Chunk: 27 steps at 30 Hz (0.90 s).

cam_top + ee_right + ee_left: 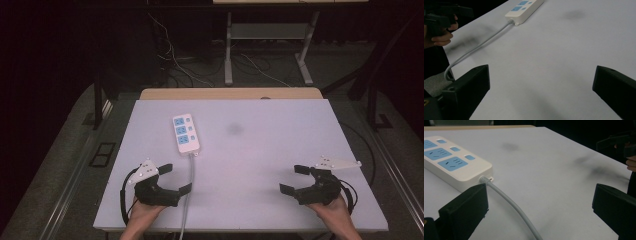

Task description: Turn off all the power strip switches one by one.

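A white power strip (186,133) with blue sockets lies left of the table's middle, and its grey cable (189,185) runs back over the near edge. My left gripper (175,178) rests at the near left, open and empty, its jaws either side of the cable. The left gripper view has the power strip (451,161) close ahead and the cable (511,205) passing between the jaws. At the near right my right gripper (294,179) stands open with nothing in it. From the right gripper view the power strip (524,8) lies far off.
The white table top (260,145) has a faint grey smudge (235,129) near its middle. A wooden strip (230,93) lines the far edge. Beyond the table stand metal legs and loose cables (175,60) on a dark floor.
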### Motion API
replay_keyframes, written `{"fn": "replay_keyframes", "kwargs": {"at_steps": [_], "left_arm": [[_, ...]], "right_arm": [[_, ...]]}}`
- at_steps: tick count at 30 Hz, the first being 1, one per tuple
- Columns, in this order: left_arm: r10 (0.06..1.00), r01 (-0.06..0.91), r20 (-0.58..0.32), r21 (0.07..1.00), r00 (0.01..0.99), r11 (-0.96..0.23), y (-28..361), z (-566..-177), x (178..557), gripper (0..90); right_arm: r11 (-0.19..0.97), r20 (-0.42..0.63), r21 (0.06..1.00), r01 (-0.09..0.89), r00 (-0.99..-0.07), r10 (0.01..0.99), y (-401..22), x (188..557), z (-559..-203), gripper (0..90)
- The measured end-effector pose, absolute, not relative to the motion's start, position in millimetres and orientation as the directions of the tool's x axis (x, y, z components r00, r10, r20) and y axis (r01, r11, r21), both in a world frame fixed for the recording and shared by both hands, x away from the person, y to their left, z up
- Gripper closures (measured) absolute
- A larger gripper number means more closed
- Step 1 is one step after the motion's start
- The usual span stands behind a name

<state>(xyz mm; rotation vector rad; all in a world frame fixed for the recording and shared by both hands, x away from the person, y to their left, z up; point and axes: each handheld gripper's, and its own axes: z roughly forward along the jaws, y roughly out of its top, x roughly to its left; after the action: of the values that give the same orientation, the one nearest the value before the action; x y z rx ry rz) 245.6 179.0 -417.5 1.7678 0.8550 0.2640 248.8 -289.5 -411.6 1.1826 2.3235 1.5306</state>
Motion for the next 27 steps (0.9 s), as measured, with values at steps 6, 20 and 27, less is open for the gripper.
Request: {"fn": "replay_keyframes", "kwargs": {"at_steps": [6,20,27], "left_arm": [[0.661,0.418,-0.233,0.898,0.714,-0.135,180.7,-417.2,243.9,0.0],[0.656,0.430,-0.233,0.889,0.718,-0.155,181.2,-416.4,243.9,0.0],[0.651,0.438,-0.222,0.879,0.726,-0.189,179.3,-412.3,245.7,0.0]], "right_arm": [[0.186,0.307,0.821,0.540,-0.691,0.655,-289.4,249.7,-412.1,1.0],[0.206,0.300,0.817,0.539,-0.702,0.646,-287.4,249.1,-413.2,1.0],[0.206,0.302,0.814,0.542,-0.699,0.648,-288.1,249.1,-414.0,1.0]]}}
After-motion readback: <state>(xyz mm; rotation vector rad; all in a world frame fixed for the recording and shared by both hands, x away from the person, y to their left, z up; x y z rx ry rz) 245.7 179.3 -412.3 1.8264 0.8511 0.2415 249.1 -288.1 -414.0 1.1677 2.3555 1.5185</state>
